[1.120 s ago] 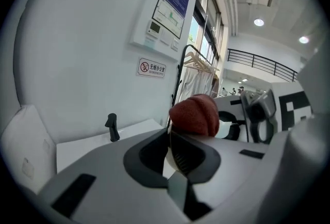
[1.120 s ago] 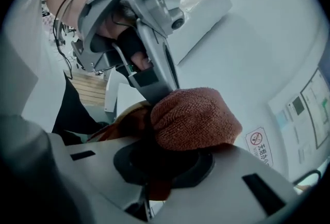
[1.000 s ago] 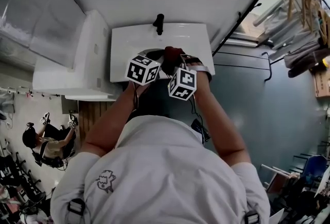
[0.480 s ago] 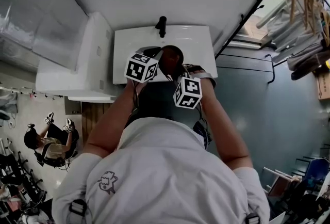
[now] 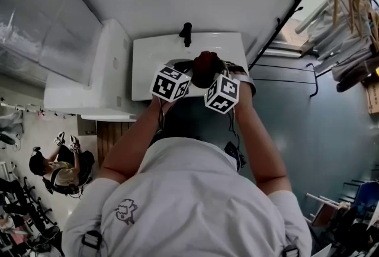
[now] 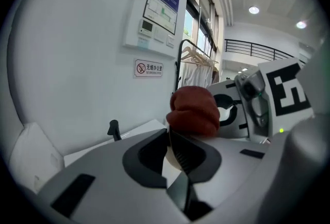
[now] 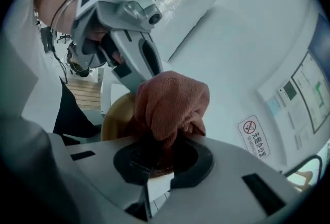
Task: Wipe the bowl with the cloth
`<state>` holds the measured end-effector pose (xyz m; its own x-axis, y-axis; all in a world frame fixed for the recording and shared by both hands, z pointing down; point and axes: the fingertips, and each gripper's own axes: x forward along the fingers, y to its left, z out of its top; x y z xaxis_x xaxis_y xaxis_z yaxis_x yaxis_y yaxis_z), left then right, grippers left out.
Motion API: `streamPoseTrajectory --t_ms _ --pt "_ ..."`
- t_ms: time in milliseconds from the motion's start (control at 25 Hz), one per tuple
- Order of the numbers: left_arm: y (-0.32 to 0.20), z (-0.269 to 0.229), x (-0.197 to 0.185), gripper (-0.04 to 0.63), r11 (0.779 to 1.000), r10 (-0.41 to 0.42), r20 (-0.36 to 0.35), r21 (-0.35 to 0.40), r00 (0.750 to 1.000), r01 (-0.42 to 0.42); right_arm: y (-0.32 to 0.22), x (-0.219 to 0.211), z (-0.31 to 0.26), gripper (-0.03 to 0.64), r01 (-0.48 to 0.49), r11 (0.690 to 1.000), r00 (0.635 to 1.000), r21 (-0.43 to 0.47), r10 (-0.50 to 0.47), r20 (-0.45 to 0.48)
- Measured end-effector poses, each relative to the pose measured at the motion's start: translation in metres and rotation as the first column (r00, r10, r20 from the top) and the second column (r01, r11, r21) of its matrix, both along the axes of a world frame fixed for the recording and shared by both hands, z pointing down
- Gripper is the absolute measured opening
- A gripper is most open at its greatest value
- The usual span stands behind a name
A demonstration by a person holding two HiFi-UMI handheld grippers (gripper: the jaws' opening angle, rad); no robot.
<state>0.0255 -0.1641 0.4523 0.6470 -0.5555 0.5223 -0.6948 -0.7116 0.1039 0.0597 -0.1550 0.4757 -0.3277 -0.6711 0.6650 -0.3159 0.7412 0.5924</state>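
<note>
My left gripper (image 6: 175,157) has its jaws pinched on the thin rim of the bowl (image 7: 117,114), which I hold up over the white basin (image 5: 148,54), in front of the tap (image 5: 186,32). My right gripper (image 7: 154,160) is clamped on a bunched wad of the cloth (image 7: 172,104), which presses against the bowl. The bowl looks pale, smooth and rigid — light, I judge, but slick, so the rim is the place to grip, and firmly, lest a push twist it out. The rust-red cloth is soft and coarse-woven; it will squash and drag, so I would keep it balled and held deep. On the wall a sign (image 6: 148,68) shows a crossed-out cigarette with Chinese characters, which I read as 无烟办公室. The print on the panel (image 6: 162,3) above it is too small to read.
</note>
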Motion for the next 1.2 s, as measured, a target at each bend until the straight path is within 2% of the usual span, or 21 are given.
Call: streamPoseTrajectory --t_ms 120,280,520,760,1000,1120,1200 --pt "0.000 -0.005 0.005 0.023 1.000 -0.014 -0.030 0.016 0.999 0.014 0.009 -0.018 0.001 0.051 0.052 0.999 0.998 0.014 -0.051 -0.030" --pt "-0.008 -0.018 -0.005 0.021 0.996 -0.058 -0.063 0.067 0.996 0.062 0.031 -0.042 0.009 0.051 0.149 0.988 0.989 -0.034 -0.149 -0.011" --pt "-0.016 -0.024 -0.022 0.025 0.989 -0.084 -0.028 0.122 0.996 0.087 0.048 -0.042 0.015 0.051 0.190 0.977 0.982 -0.101 -0.191 0.007" --pt "-0.021 -0.023 -0.037 0.028 0.985 -0.117 -0.024 0.121 0.993 0.119 0.034 -0.011 0.010 0.051 0.095 0.990 0.995 -0.103 -0.094 0.014" --pt "-0.010 -0.010 -0.022 0.032 0.993 -0.078 -0.015 0.090 0.997 0.079 0.003 0.014 -0.004 0.051 -0.034 0.997 0.998 -0.065 0.037 0.048" --pt "-0.001 -0.005 -0.008 0.033 0.997 -0.054 -0.045 0.054 0.998 0.056 -0.004 0.009 -0.012 0.051 -0.051 0.999 0.998 -0.005 0.051 0.044" --pt "0.001 -0.007 -0.002 0.031 0.998 -0.056 -0.096 0.032 0.994 0.059 -0.001 -0.003 -0.015 0.051 -0.017 0.999 0.999 0.029 0.016 0.032"
